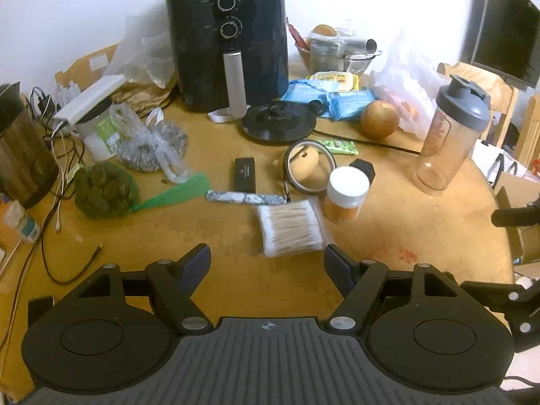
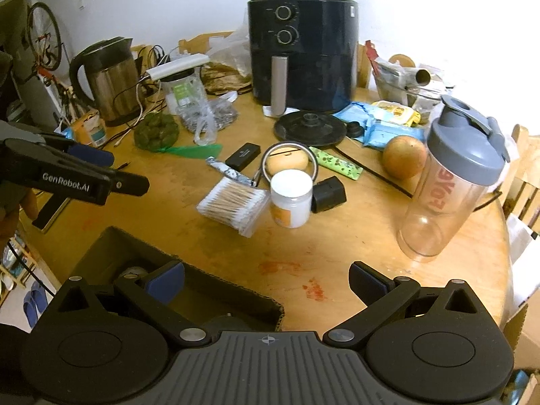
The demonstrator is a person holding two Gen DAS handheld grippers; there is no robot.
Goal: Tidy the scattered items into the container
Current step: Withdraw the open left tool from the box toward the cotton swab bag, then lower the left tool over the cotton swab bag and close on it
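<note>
A pack of cotton swabs (image 1: 290,227) (image 2: 233,204) lies mid-table, just ahead of my open, empty left gripper (image 1: 266,263). Beside it stand a white-lidded jar (image 1: 346,194) (image 2: 291,198), a small black box (image 1: 244,173) (image 2: 243,156), a foil-wrapped stick (image 1: 246,198) (image 2: 228,170) and a black cube (image 2: 328,194). A dark cardboard box (image 2: 189,287) sits at the near table edge under my open, empty right gripper (image 2: 266,281), with some items inside it. The left gripper also shows in the right wrist view (image 2: 111,168), hovering over the table at left.
A black air fryer (image 1: 229,44) (image 2: 302,50) stands at the back. A shaker bottle (image 2: 452,182) (image 1: 449,138) stands right, an orange (image 2: 404,157) behind it. A kettle (image 2: 104,81), kettle base (image 1: 278,123), netted green fruit (image 1: 104,190), bags, wipes and cables crowd the table.
</note>
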